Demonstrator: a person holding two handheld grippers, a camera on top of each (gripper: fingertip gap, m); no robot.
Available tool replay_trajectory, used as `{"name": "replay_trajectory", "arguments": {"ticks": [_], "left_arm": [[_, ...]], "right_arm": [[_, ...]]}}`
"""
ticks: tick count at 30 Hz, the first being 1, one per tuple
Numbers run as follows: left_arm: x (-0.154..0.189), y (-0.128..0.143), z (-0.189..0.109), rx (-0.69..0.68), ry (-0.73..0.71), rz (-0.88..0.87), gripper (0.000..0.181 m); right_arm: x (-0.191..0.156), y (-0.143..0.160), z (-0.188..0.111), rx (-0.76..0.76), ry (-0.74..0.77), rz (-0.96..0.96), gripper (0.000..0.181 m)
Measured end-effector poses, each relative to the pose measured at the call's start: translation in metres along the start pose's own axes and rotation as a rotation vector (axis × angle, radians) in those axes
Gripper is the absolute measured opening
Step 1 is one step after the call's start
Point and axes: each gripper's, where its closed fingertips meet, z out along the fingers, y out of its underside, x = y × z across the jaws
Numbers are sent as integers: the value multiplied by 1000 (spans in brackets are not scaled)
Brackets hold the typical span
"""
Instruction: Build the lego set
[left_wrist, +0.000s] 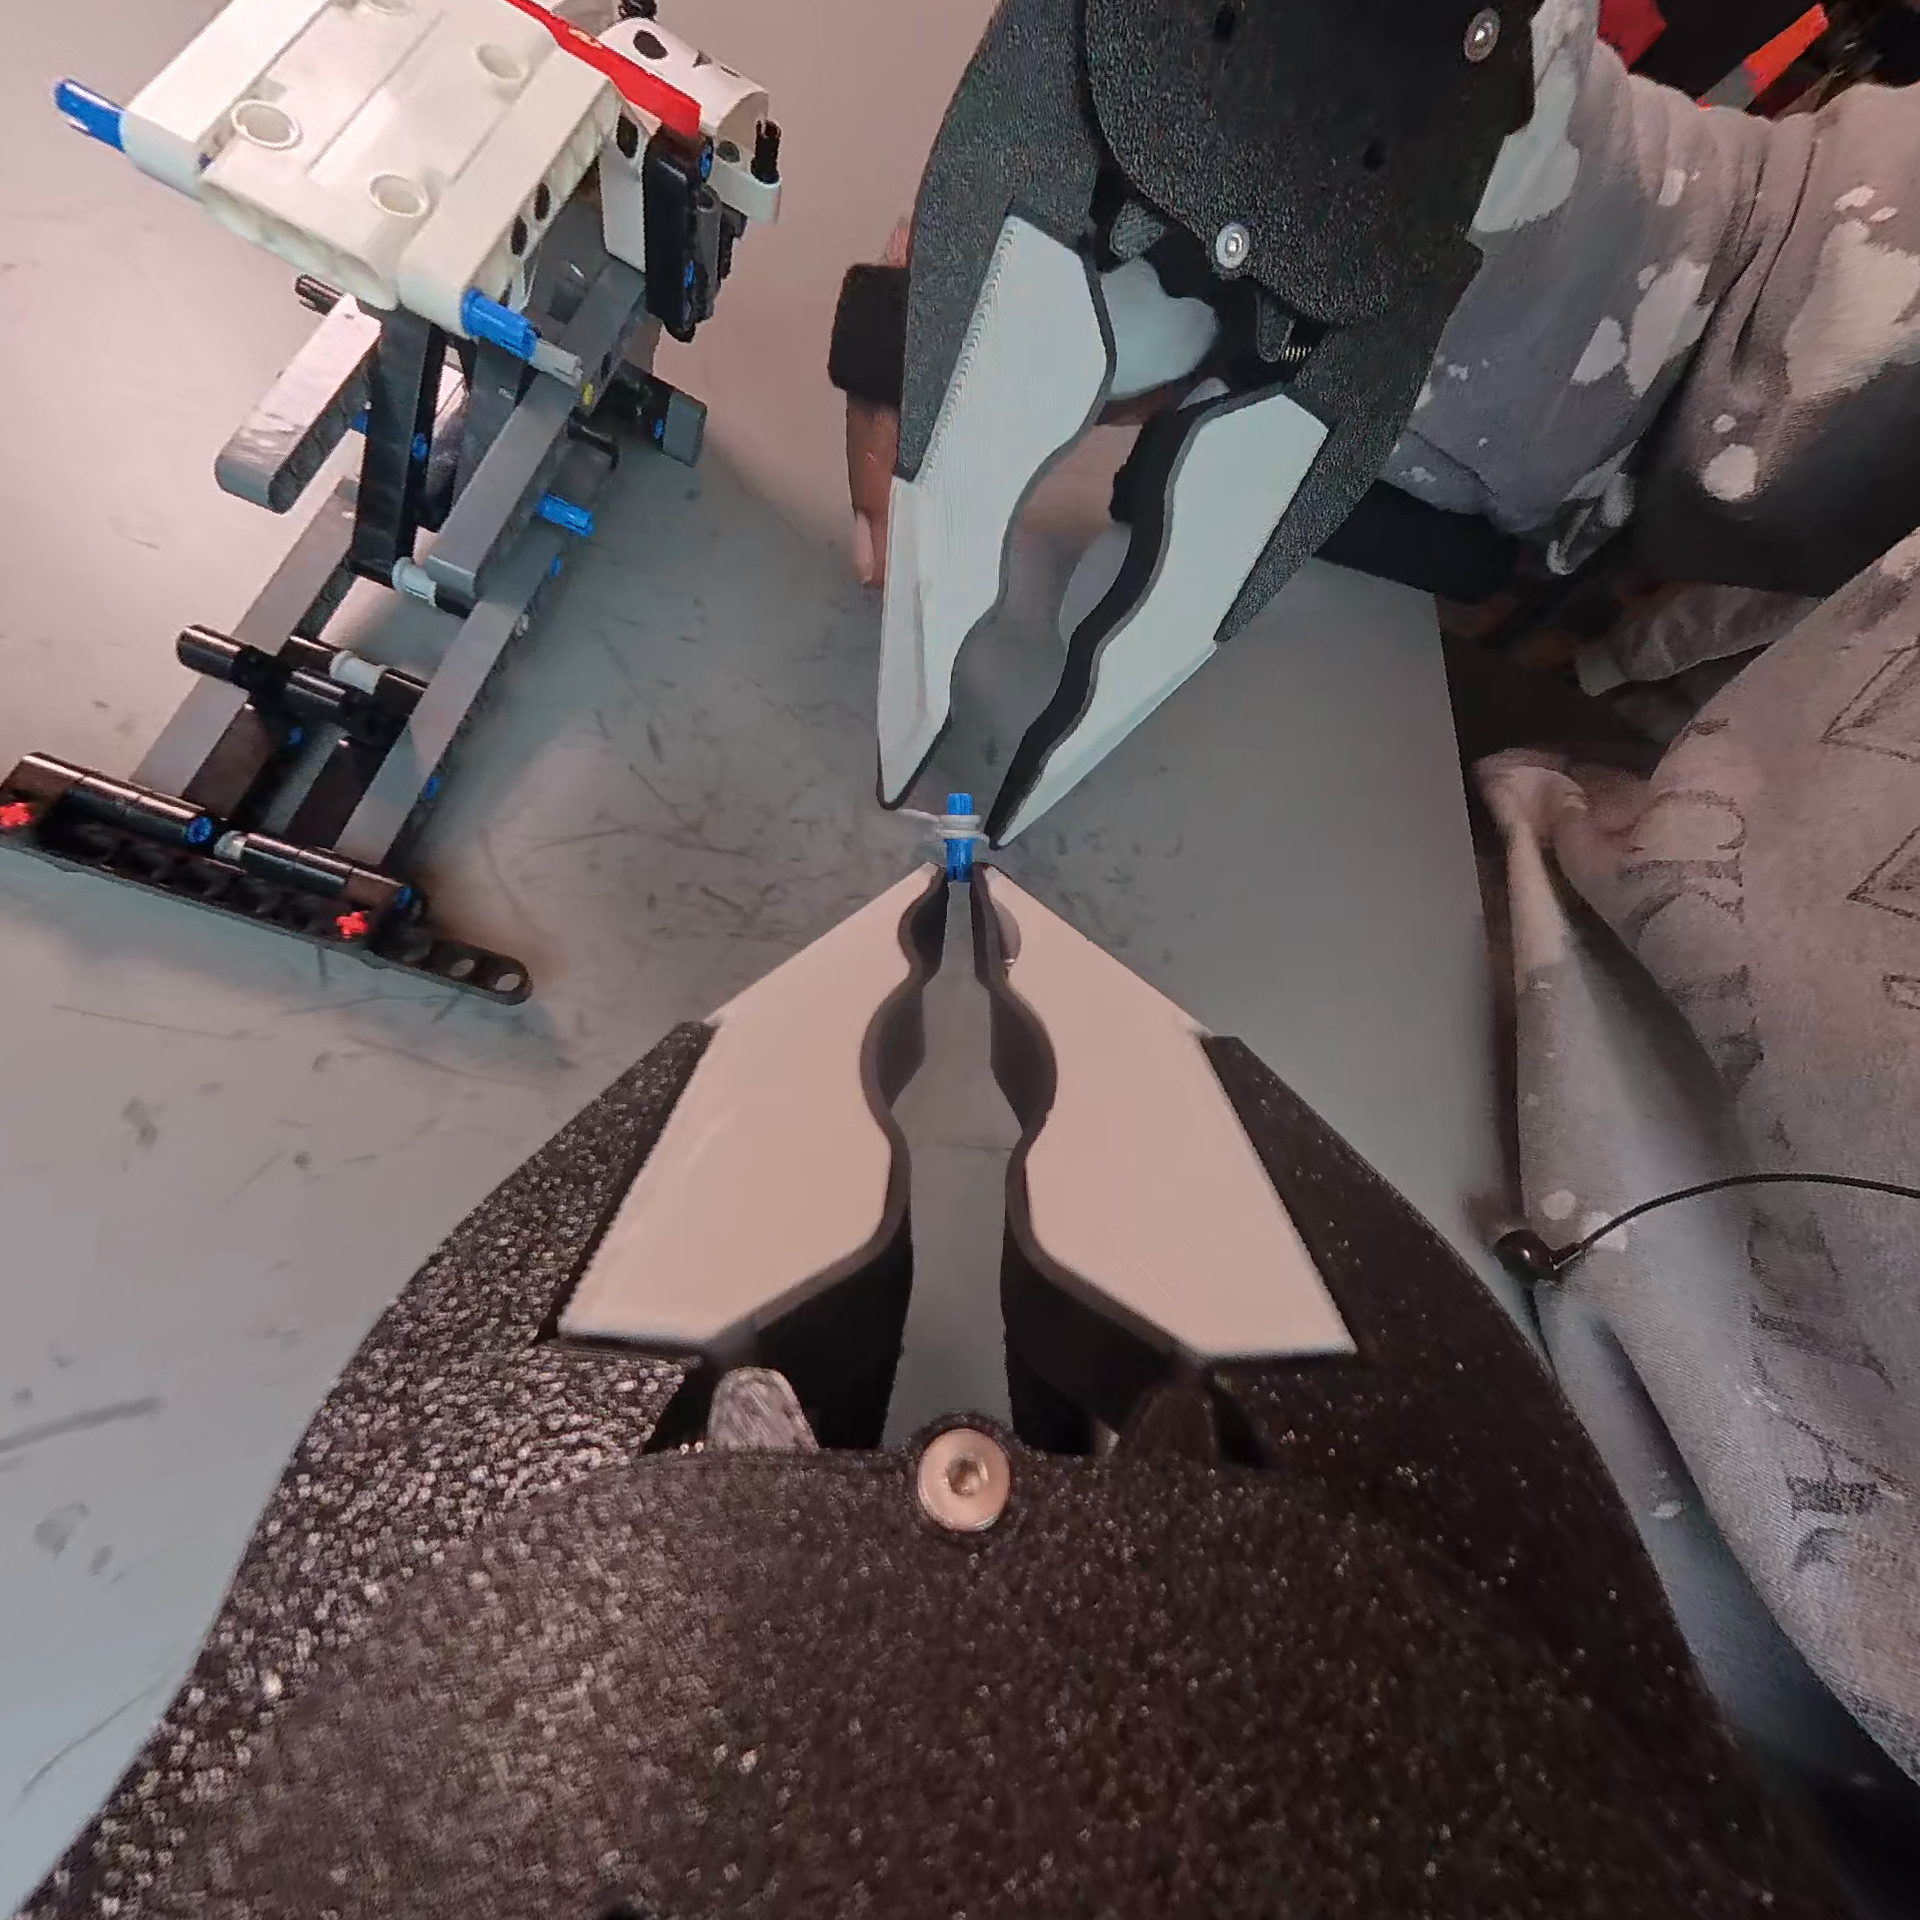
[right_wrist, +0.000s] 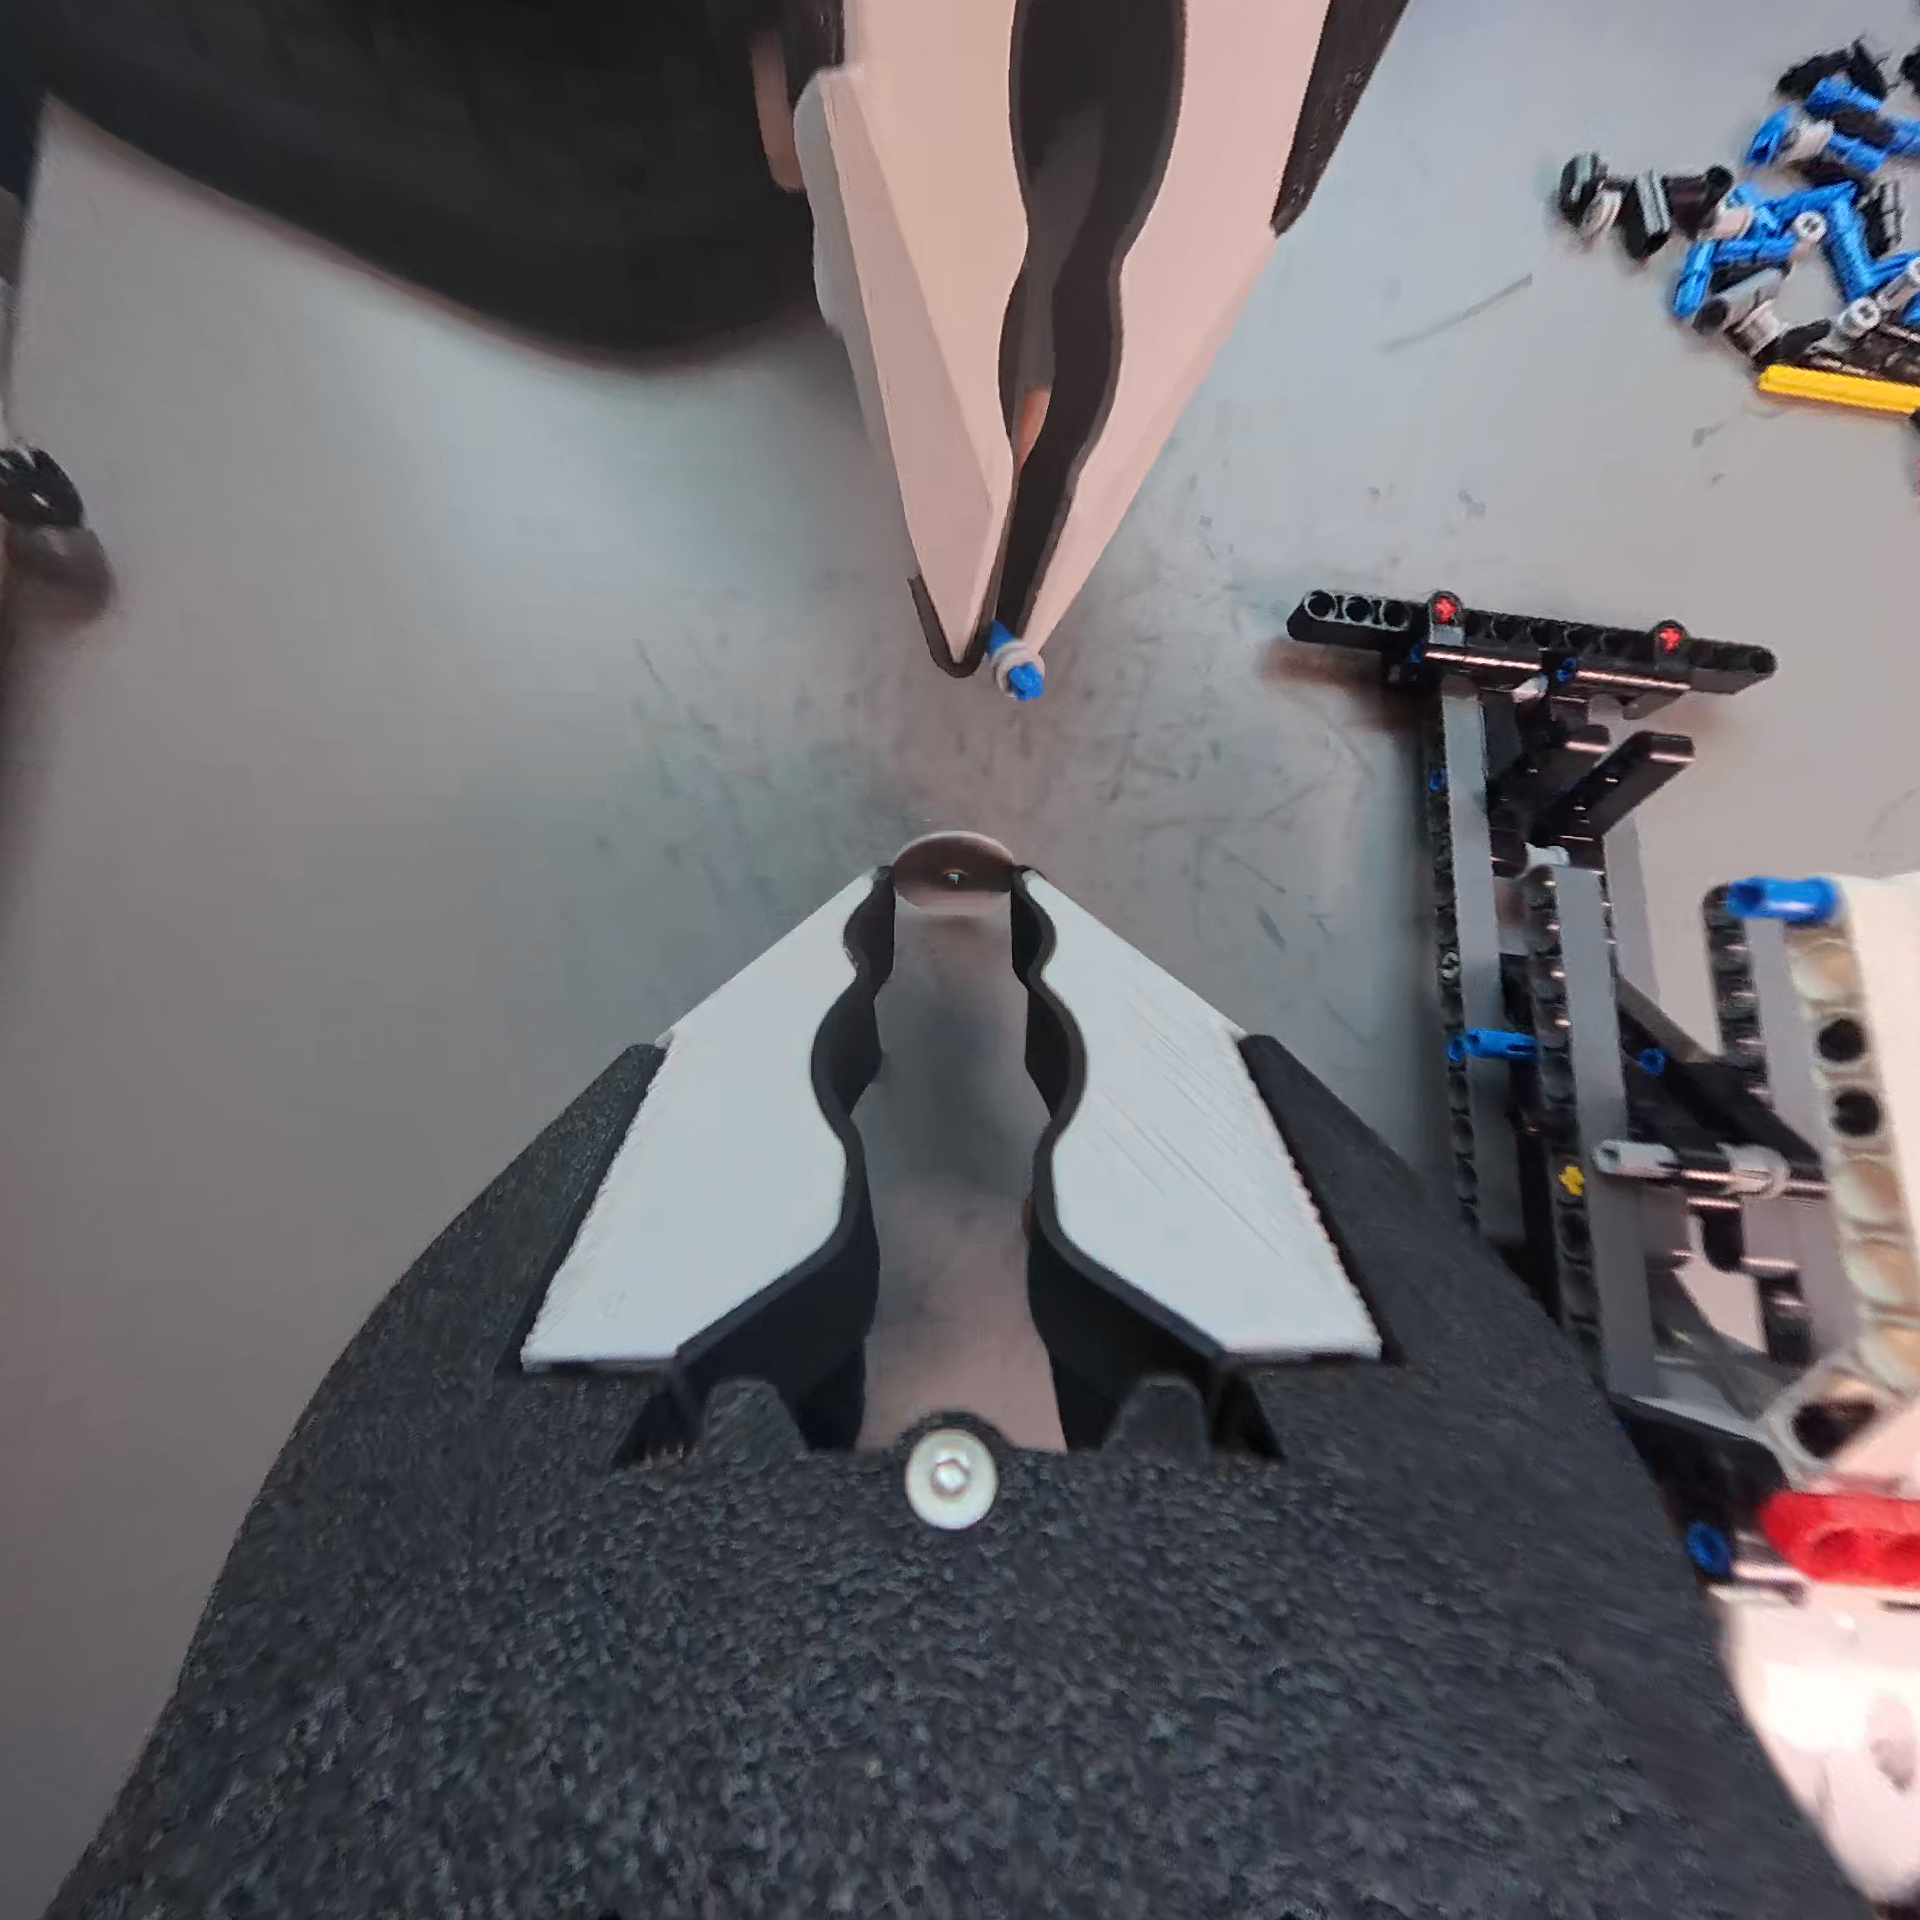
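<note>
- Between my two grippers, near the middle of the left wrist view, a small blue pin (left_wrist: 958, 831) with a pale grey ring around it is pinched at the very tips of my left gripper (left_wrist: 958, 871), whose fingers are closed on it.
- My right gripper (left_wrist: 940, 816) comes down from the top of that view, its two tips standing a little apart on either side of the pin's upper end; I cannot tell whether they touch it.
- From the right wrist view, my right gripper (right_wrist: 954, 878) has its fingers spread with a clear gap, and a small rounded grey piece (right_wrist: 953, 878) sits at the tips; whether it is gripped I cannot tell.
- My left gripper (right_wrist: 997, 639) shows at the top centre of that view, with the blue pin (right_wrist: 1013, 670) sticking out below its tips, clear of my right gripper.
- At the upper left of the left wrist view stands the half-built lego model (left_wrist: 416, 416) on the grey tabletop (left_wrist: 260, 1195): a long black and grey beam frame with a white block at its far end.
- At the upper right of the right wrist view lies a heap of loose pieces (right_wrist: 1787, 229), mostly blue and black, with a yellow beam (right_wrist: 1839, 390) at its lower edge.
- A person's patterned grey garment (left_wrist: 1766, 935) fills the right edge of the left wrist view.
</note>
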Motion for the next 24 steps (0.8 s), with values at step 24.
{"name": "replay_trajectory", "arguments": {"ticks": [24], "left_arm": [[-7,-41,-22,288,-88,143,4]], "right_arm": [[23,-71,-54,617,-36,336,23]]}}
